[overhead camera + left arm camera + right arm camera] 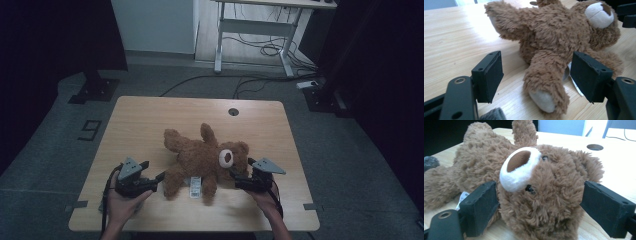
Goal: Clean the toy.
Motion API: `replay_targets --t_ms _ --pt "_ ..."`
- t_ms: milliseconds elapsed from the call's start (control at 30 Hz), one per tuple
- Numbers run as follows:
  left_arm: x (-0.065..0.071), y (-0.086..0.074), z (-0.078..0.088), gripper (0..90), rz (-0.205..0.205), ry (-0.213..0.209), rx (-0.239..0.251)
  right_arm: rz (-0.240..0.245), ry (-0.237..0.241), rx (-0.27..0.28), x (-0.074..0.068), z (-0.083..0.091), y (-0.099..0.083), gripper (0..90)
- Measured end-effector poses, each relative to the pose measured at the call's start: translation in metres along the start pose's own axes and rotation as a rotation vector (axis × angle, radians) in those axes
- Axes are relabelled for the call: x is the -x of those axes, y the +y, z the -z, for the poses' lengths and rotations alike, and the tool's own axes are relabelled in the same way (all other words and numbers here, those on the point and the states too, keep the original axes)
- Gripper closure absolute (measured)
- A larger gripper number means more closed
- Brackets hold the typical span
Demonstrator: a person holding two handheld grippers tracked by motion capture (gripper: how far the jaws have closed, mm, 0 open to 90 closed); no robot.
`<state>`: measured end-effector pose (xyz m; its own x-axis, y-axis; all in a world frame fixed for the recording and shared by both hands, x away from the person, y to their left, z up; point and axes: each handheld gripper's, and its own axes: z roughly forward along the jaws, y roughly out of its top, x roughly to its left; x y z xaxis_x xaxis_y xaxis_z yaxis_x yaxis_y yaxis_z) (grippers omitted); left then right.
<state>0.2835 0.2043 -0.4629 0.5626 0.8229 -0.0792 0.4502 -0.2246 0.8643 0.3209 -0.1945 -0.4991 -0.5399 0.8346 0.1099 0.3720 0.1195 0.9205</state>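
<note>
A brown teddy bear (205, 160) lies on its back on the wooden worktop (140, 125) between the two tools. The left tool (150, 181) stands wide, a hind paw (544, 100) between its jaws, untouched. The right tool (239, 178) stands wide about the bear's head (544, 195); whether its left pad touches the fur I cannot tell. The high view adds a white sewn-in label (195, 186) just beside the left tool; its print is too small to read.

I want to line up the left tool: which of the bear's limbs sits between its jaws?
The near leg, the one ending in a pale foot pad and lying beside the white tag. The left tool stands open around it; the other limbs lie farther off.
</note>
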Motion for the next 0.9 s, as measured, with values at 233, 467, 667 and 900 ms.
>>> replay_targets --t_ms 233,467,667,900 --pt "0.009 -0.005 -0.006 27.0 -0.012 -0.029 -0.022 0.004 0.026 0.011 -0.002 0.009 -0.004 16.4" --pt "0.015 -0.016 -0.008 27.2 -0.013 -0.053 -0.050 -0.003 0.044 0.005 -0.002 0.028 -0.026 18.6" --pt "0.014 -0.019 -0.007 27.1 -0.005 -0.061 -0.054 -0.010 0.045 -0.002 -0.001 0.040 -0.036 18.7" --pt "0.011 -0.021 -0.005 27.1 0.010 -0.064 -0.050 0.008 0.055 0.016 -0.005 0.042 -0.031 18.1"
